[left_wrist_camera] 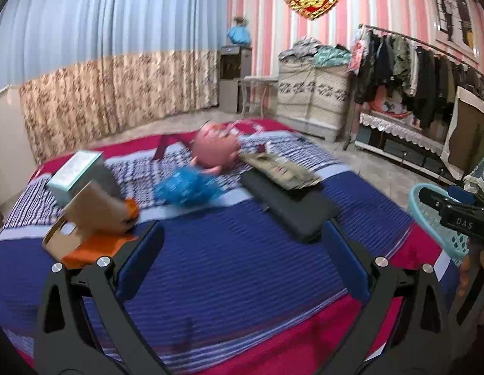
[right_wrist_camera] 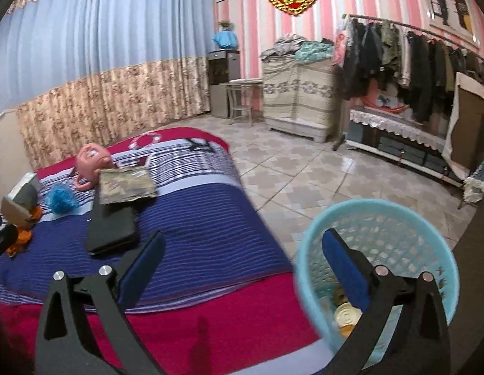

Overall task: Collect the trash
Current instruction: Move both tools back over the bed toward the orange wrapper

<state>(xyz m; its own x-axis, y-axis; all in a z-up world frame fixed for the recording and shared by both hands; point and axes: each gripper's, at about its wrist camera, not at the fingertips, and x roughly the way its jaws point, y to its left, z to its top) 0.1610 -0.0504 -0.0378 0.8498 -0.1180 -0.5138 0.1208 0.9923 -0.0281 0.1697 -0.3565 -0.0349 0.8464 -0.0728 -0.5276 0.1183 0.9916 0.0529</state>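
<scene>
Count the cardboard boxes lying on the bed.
2, both at the bed's left edge: a pale green box farther back, and an opened brown-and-orange carton in front of it, nearer the left gripper. Others may be hidden behind them.

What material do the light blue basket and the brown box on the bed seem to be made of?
Light blue basket: probably moulded plastic, smooth, given its regular lattice of holes and thick rim.
Brown box: looks like matte cardboard, with flat brown panels and an open flap; blur leaves this uncertain.
</scene>
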